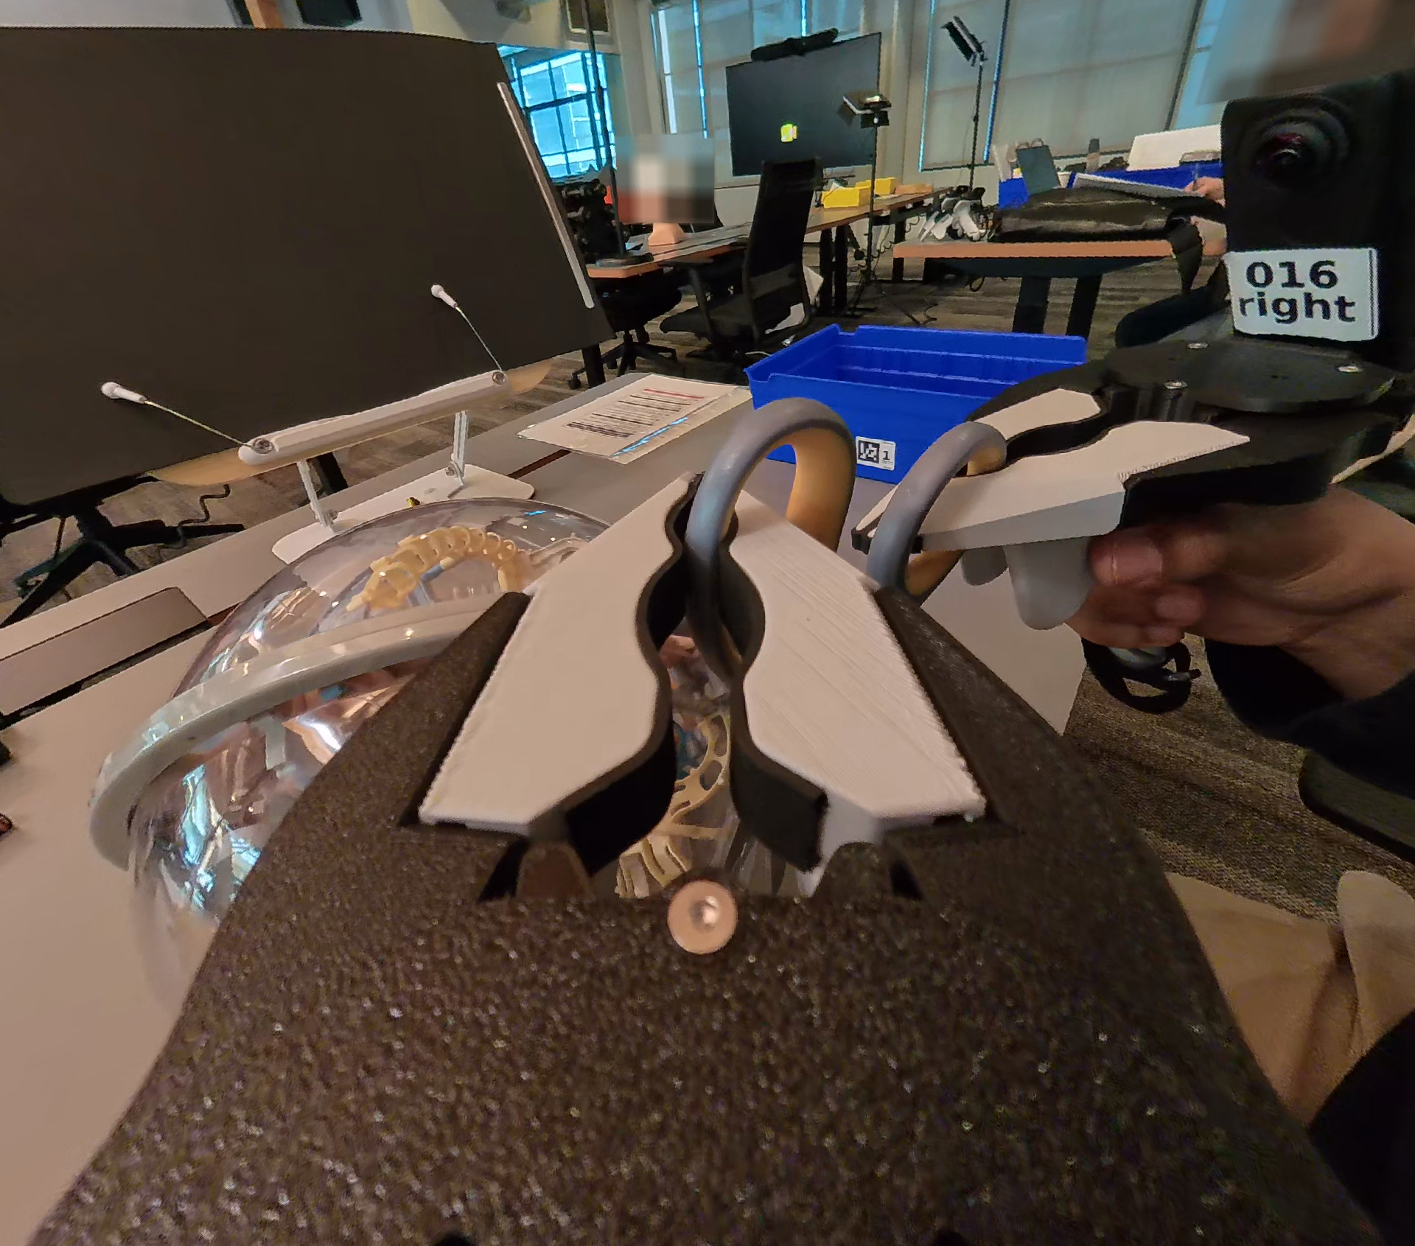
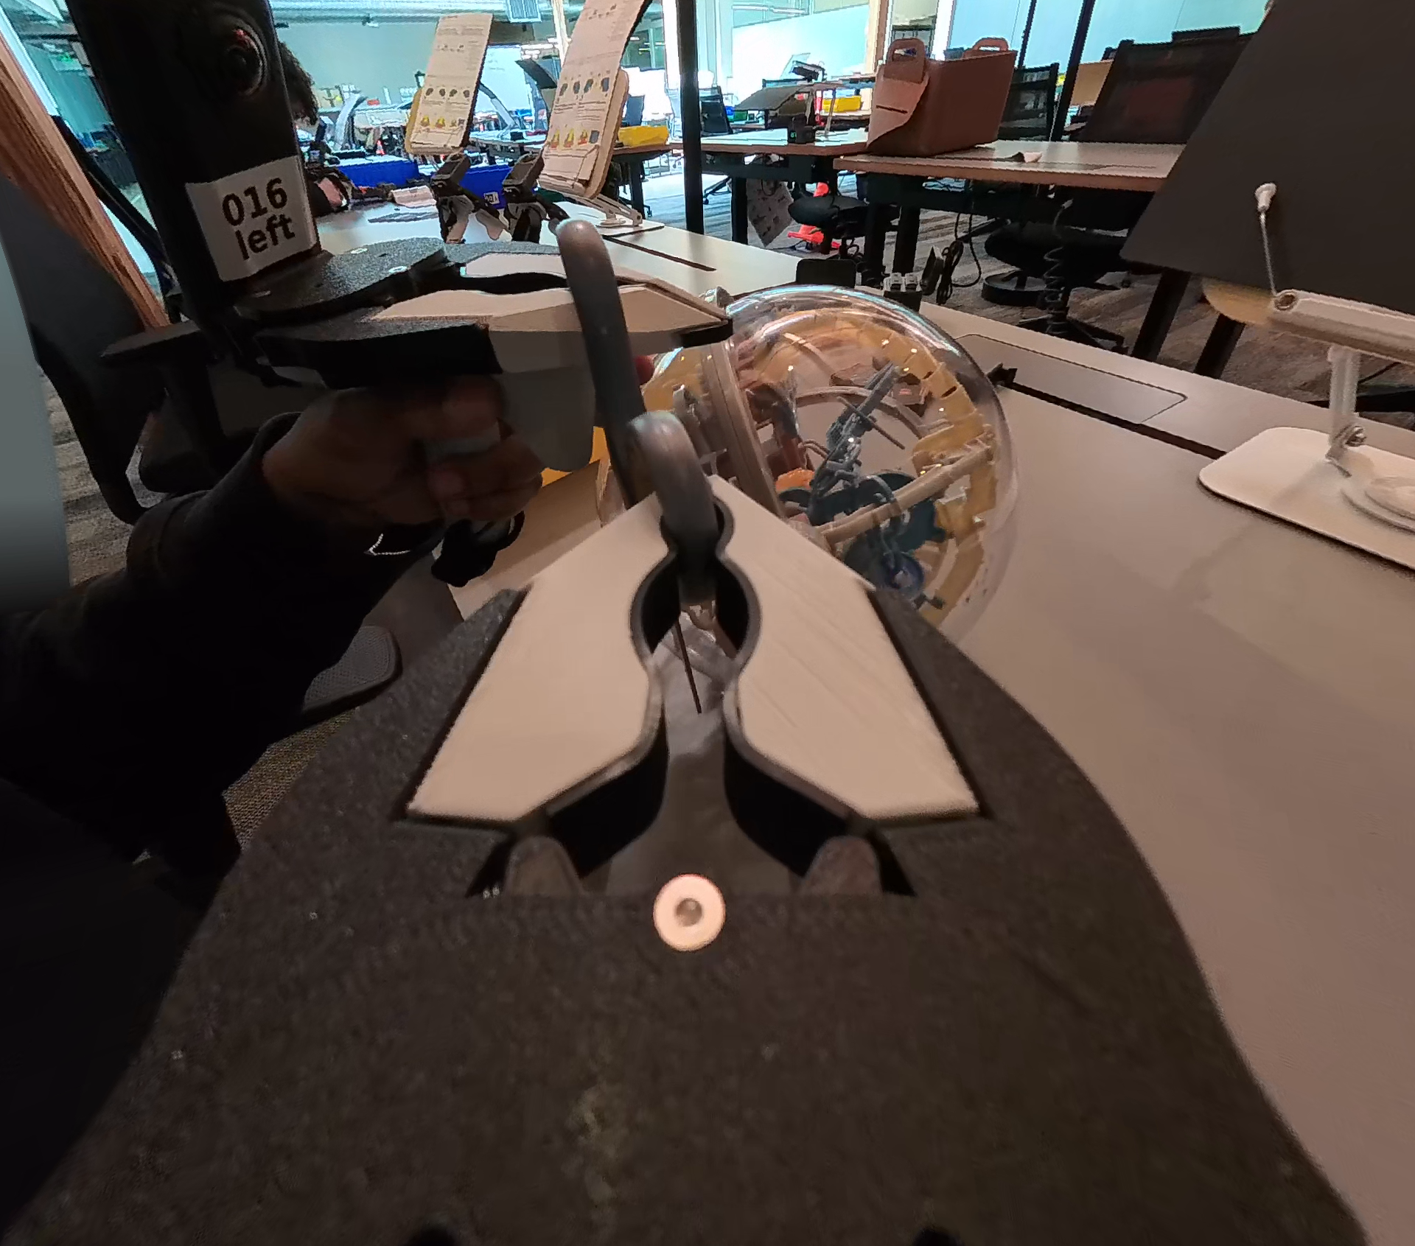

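Observation:
A pair of scissors with grey handle loops lined in tan is held by both grippers, one loop each. My left gripper is shut on the left loop; it also shows in the right wrist view, clamped on the long grey handle. My right gripper is shut on the other loop; it also shows in the left wrist view. The blades are mostly hidden below the fingers. A clear plastic sphere with a maze inside lies on the table just under and behind the scissors.
A blue bin stands behind the scissors, with a laminated sheet beside it. A white stand holding a rod with thin swab-tipped wires sits by a tilted black board; its base also shows in the right wrist view. The grey table extends to the right. About 5 centimetres separates my left fingertips from my right.

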Available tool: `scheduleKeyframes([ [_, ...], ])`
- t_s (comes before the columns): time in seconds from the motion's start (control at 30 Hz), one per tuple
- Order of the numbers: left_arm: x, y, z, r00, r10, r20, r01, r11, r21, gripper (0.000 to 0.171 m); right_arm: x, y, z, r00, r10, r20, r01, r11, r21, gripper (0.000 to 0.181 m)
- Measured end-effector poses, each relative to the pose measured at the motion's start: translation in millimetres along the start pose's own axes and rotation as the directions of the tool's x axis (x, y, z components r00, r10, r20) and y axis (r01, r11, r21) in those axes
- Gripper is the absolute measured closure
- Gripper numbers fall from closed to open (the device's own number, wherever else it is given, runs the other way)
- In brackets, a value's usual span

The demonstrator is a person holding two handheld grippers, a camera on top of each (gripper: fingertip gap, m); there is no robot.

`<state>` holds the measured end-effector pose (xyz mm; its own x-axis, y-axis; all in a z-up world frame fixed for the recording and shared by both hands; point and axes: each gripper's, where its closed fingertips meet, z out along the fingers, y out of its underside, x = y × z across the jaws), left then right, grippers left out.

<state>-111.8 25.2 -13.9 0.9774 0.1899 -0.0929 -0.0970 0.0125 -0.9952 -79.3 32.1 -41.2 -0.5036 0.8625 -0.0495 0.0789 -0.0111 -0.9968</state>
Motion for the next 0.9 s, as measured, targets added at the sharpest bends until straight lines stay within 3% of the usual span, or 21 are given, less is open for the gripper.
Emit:
scheduleKeyframes([
  [0.9, -6.8, 4.9, -1.8, 1.0, 0.029, 0.006, -0.029, 0.999, -0.02, 0.171, 2.7, -4.6, 7.3, 1.0, 0.013, -0.003, -0.013, 0.998, 0.068, 0.181],
])
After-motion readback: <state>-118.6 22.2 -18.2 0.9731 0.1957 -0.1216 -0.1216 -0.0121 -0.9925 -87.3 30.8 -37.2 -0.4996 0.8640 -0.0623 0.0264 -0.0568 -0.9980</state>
